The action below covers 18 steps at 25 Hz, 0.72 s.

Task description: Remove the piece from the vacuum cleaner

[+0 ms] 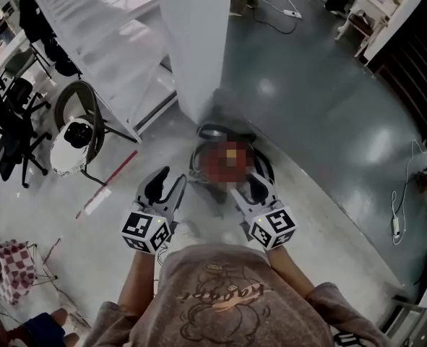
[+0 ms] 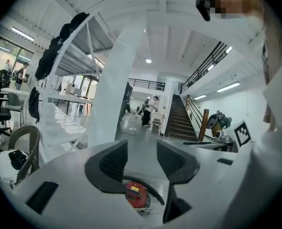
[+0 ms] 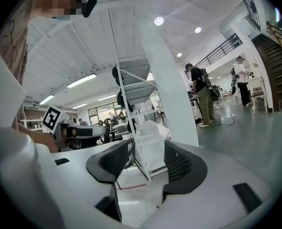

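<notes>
The vacuum cleaner (image 1: 212,131) stands on the grey floor at the foot of a white pillar; it is a red round body with a black hose ring, partly under a mosaic patch. My left gripper (image 1: 171,176) hovers just left of it and my right gripper (image 1: 248,183) just right of it, both apart from it. In the left gripper view the left gripper (image 2: 141,154) stands open with nothing between its pads, and the red vacuum (image 2: 136,193) shows low down beyond them. The right gripper (image 3: 148,159) is open and empty too.
The white pillar (image 1: 195,42) rises right behind the vacuum. A white shelving rack (image 1: 112,42) runs along the left, with a chair frame holding a white round thing (image 1: 76,136) below it. Black office chairs (image 1: 11,121) stand far left. A cable (image 1: 397,219) lies at right.
</notes>
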Each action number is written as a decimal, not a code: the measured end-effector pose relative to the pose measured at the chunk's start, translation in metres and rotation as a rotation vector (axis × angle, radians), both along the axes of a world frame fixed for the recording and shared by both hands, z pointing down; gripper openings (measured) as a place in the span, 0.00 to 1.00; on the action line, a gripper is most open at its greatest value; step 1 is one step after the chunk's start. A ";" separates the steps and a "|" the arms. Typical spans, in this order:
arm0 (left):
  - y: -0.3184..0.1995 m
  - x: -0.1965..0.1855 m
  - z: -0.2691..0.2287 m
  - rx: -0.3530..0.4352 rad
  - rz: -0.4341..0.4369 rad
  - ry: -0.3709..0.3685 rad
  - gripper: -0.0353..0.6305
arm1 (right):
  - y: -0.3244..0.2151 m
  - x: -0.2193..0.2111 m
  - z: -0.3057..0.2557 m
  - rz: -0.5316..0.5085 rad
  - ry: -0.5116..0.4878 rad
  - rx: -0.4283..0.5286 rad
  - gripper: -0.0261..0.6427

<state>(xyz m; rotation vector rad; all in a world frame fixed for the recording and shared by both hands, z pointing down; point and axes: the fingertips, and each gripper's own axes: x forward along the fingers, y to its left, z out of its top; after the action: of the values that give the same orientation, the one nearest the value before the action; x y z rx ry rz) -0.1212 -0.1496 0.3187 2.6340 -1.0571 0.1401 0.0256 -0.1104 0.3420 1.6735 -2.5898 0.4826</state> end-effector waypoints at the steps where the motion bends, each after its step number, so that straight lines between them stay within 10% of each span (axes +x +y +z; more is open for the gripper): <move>1: -0.002 0.001 0.001 -0.007 0.009 0.003 0.34 | -0.001 0.000 0.001 0.002 -0.003 -0.006 0.37; 18: -0.034 0.032 0.106 -0.177 0.279 -0.053 0.51 | -0.016 0.009 0.102 0.122 0.000 -0.194 0.41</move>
<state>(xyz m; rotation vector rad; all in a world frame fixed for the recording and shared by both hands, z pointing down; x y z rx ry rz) -0.0891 -0.1834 0.4251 2.6122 -0.6535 0.3484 0.0349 -0.1260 0.4440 1.7696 -2.3620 0.7131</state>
